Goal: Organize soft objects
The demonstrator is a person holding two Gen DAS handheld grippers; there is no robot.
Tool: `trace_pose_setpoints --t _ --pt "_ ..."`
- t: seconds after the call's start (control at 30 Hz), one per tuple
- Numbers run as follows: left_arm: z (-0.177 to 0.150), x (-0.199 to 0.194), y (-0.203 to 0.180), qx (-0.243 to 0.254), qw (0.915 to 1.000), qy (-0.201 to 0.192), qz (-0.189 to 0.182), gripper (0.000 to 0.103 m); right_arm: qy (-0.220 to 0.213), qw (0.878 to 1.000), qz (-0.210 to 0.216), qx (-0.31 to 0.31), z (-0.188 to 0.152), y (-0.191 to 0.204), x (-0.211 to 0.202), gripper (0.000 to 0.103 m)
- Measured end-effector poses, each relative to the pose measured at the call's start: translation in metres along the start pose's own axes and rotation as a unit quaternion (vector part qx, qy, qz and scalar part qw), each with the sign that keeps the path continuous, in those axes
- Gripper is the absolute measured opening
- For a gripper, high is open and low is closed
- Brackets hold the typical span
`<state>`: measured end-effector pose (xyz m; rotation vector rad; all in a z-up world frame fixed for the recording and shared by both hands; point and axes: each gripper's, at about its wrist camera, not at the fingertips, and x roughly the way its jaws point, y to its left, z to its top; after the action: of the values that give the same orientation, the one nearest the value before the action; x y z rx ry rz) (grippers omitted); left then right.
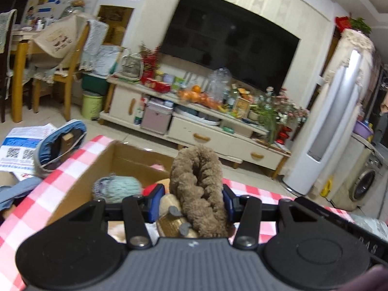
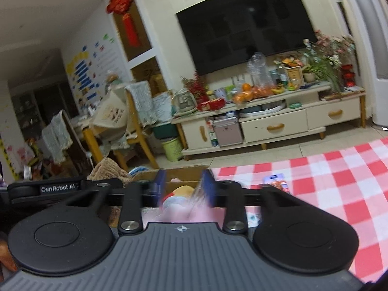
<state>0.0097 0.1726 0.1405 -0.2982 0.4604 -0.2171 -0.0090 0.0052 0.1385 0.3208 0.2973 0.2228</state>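
Clearly, the left gripper point(image 1: 191, 202) has its blue-padded fingers point(image 1: 156, 201) pinching a brown fuzzy plush toy point(image 1: 197, 181), which stands up between them and rises well above the pads. Its lower part, a tan patch with small grey pieces, sits close to the gripper body. Just beyond and below it lies an open cardboard box point(image 1: 116, 160) on the red-and-white checked surface point(image 1: 60, 177); a teal-and-grey yarn-like soft thing point(image 1: 116, 188) rests inside the box near its left wall.

From the right wrist view, the right gripper point(image 2: 184, 186) holds its fingers point(image 2: 160, 181) partly apart, with a blurred pink soft item point(image 2: 191, 212) between and below them; whether the pads actually press on it cannot be told through the motion blur. Ahead of those fingers sits the same cardboard box point(image 2: 179, 172), with a yellow and red soft thing point(image 2: 180, 191) showing in it. A small printed packet point(image 2: 276, 180) lies on the checked surface point(image 2: 327, 177) to the right.
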Motion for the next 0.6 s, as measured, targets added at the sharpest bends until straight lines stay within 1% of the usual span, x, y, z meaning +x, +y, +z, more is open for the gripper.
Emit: trace_pose_setpoints --t 0.07,0.13,0.17,0.2,0.23,0.3,0.33,0.37,0.5,0.6 --pt "0.001 0.001 0.012 -0.008 0.9999 0.003 0.012 0.048 0.014 1.0 0.003 -0.021 -0.006 -0.002 0.007 0.044" --pt "-0.001 0.005 0.019 -0.012 0.9996 0.012 0.022 0.048 0.027 0.999 -0.01 -0.02 -0.014 -0.01 0.011 0.048" --pt "-0.003 0.007 0.021 -0.013 0.9994 0.017 0.027 0.048 0.034 0.999 -0.015 -0.013 -0.019 -0.017 0.011 0.059" --pt "-0.003 0.008 0.023 -0.014 0.9992 0.021 0.03 0.048 0.041 0.999 -0.027 -0.003 -0.025 -0.024 0.009 0.076" --pt "-0.004 0.01 0.025 -0.016 0.9991 0.024 0.032 0.048 0.047 0.998 -0.038 0.007 -0.031 -0.032 0.006 0.083" --pt "-0.005 0.012 0.025 -0.016 0.9989 0.029 0.031 0.048 0.061 0.997 -0.05 0.025 -0.042 -0.05 -0.006 0.089" --pt "-0.006 0.012 0.023 -0.013 0.999 0.032 0.028 0.048 0.063 0.996 -0.061 0.03 -0.046 -0.056 -0.012 0.093" --pt "-0.006 0.012 0.02 -0.008 0.9991 0.034 0.024 0.048 0.06 0.995 -0.077 0.033 -0.05 -0.063 -0.021 0.102" --pt "-0.01 0.01 0.008 0.001 0.9992 0.038 0.009 0.048 0.045 0.991 -0.118 0.041 -0.056 -0.092 -0.058 0.101" --pt "-0.014 0.01 -0.006 0.014 0.9991 0.041 -0.003 0.048 0.021 0.988 -0.145 0.053 -0.058 -0.112 -0.085 0.102"
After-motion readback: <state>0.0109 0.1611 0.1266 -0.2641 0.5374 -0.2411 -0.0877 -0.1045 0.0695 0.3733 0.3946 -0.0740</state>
